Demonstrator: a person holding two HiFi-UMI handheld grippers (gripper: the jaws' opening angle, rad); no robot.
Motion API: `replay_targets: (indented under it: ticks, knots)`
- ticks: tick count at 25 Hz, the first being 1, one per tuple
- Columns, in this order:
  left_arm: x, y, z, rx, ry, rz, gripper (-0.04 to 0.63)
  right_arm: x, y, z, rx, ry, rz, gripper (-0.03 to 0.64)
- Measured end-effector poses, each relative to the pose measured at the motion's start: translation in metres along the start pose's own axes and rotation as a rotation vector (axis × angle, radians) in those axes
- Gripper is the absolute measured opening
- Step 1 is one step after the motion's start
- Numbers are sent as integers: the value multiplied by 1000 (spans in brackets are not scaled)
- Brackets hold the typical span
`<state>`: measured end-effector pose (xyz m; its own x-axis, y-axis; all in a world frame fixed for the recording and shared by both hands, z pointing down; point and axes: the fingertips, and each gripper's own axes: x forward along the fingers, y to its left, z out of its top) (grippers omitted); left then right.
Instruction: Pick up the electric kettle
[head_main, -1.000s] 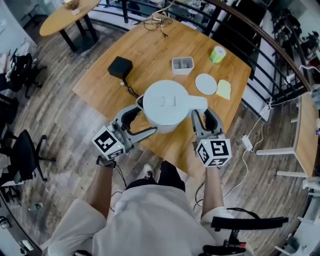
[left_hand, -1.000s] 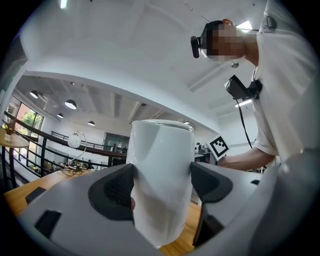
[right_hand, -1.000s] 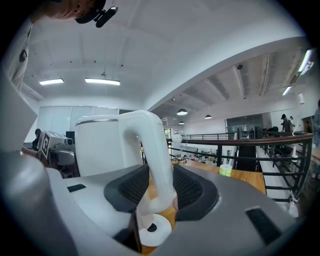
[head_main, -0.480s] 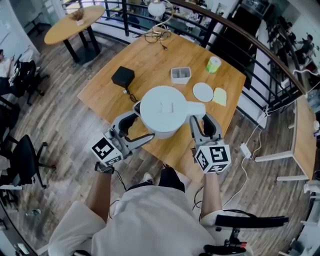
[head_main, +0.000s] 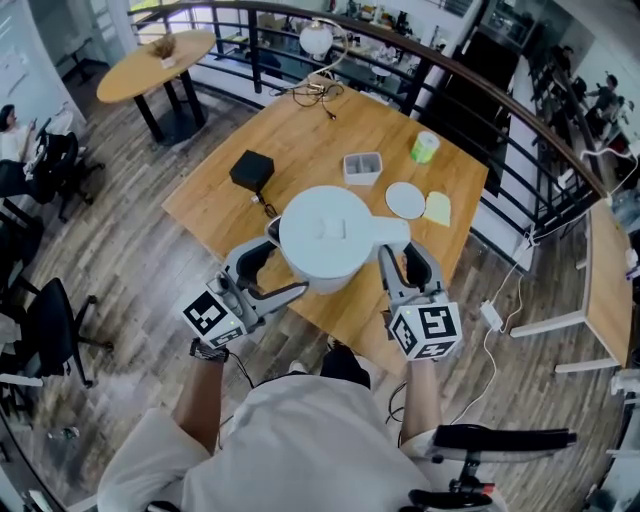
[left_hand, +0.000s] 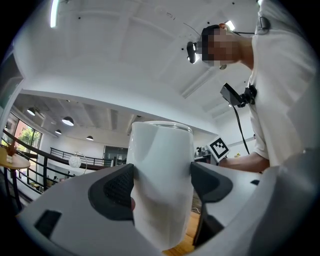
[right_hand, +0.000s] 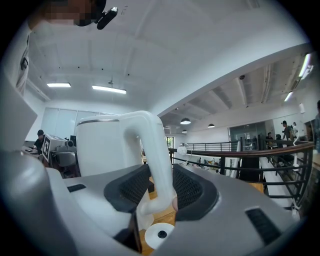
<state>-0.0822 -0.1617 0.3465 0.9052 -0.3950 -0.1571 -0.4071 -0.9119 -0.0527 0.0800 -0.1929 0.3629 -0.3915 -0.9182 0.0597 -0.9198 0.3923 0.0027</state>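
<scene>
The white electric kettle (head_main: 325, 235) hangs in the air above the near edge of the wooden table (head_main: 300, 130), seen from above with its lid towards me. My left gripper (head_main: 285, 258) is shut on the kettle's body (left_hand: 162, 180), a pad pressed to each side. My right gripper (head_main: 402, 255) is shut on the kettle's curved handle (right_hand: 157, 160). The kettle's round white base (head_main: 406, 199) lies on the table to the right; it also shows below the handle as a base (right_hand: 159, 234).
On the table sit a black box (head_main: 251, 169) with a cable, a small white tray (head_main: 362, 166), a green roll (head_main: 425, 146) and a yellow-green pad (head_main: 438, 208). A black railing (head_main: 470, 80) runs behind the table. A round side table (head_main: 165, 50) stands far left.
The kettle, held by both grippers, has risen a little from the table and stays between them. The table's objects have drifted in the head view as my head moved.
</scene>
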Motion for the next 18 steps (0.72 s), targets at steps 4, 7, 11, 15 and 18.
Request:
replay_targets:
  ticks: [4, 7, 11, 15, 18]
  knots:
    - [-5, -1, 8, 6, -14, 3, 357, -2, 6, 9, -6, -18, 4, 153]
    - [-9, -1, 13, 13, -22, 1, 357, -3, 10, 13, -7, -28, 5, 153]
    - [-11, -1, 19, 16, -35, 0, 357, -3, 13, 14, 2, -31, 6, 150]
    - [-11, -2, 22, 18, -38, -2, 357, -5, 13, 15, -1, -28, -1, 146]
    - [-10, -3, 21, 18, -36, -5, 357, -7, 12, 14, -5, -28, -5, 146]
